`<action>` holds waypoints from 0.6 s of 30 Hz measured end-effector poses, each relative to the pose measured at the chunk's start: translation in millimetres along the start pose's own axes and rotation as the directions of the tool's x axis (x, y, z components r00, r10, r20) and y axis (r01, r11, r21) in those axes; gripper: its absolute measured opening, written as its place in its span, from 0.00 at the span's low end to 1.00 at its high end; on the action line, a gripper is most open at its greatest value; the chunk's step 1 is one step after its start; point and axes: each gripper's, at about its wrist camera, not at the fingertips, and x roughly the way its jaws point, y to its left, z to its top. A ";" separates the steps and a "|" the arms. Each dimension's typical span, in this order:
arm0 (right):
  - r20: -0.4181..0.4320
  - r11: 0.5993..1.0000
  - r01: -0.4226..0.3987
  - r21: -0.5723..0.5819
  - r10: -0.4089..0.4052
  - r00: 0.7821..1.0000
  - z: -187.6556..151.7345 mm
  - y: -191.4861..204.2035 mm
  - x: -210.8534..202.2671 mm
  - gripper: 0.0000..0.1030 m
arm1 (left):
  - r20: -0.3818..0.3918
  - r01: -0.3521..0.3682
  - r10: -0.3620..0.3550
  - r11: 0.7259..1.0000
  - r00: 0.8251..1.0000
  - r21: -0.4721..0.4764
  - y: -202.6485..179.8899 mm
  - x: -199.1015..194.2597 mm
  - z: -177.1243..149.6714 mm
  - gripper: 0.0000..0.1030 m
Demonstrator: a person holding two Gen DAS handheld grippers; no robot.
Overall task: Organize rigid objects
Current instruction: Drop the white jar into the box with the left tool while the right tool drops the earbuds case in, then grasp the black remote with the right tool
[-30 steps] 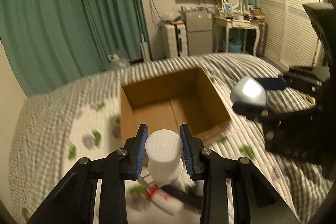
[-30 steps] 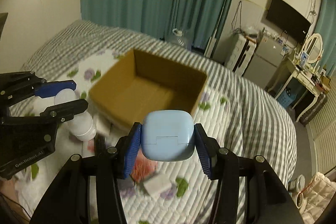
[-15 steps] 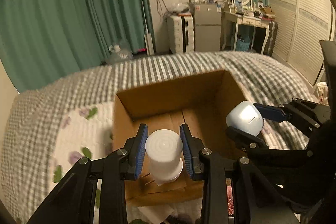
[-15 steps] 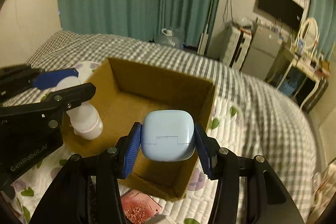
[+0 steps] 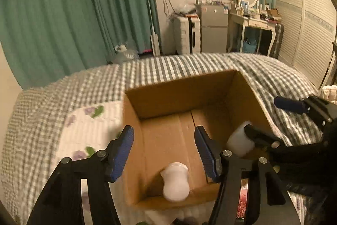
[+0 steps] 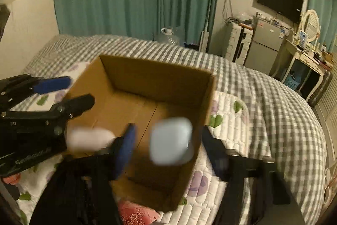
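1. Left claw (image 5: 164, 150): jaws have just been opening, now apart; white bottle (image 5: 175, 181) loose below them inside the cardboard box (image 5: 179, 88).
2. Right claw (image 6: 168, 147): likewise just parted, blue case (image 6: 170, 140) blurred between, over the box.
3. Box sits on the bed (image 6: 263, 102).

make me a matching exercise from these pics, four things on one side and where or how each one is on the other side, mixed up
Things:
1. white bottle
2. light blue case
3. cardboard box
4. left claw

Places or states:
A. open-topped, sitting on the bed quilt
B. jaws apart, nothing between the pads, above the box's near edge
C. blurred, loose between the right claw's spread fingers, over the box
D. inside the box by its near wall, below the left claw

Pairs: 1-D, 2-C, 3-A, 4-B
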 end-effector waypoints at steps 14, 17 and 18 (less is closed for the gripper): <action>0.079 0.995 0.099 -0.024 -0.097 0.992 -2.4 26.8 -165.6 0.79 | 0.066 -0.022 0.024 1.000 0.998 -0.021 26.3 -156.5 -36.8 0.82; 0.075 0.994 0.097 -0.049 -0.094 0.993 -16.4 46.8 -187.7 0.79 | 0.069 -0.025 0.027 0.999 0.997 -0.020 30.3 -167.6 -49.8 0.82; 0.076 0.993 0.095 -0.063 -0.090 0.993 -22.5 55.2 -192.5 0.79 | 0.067 -0.017 0.019 1.000 0.998 -0.021 32.3 -168.3 -54.9 0.82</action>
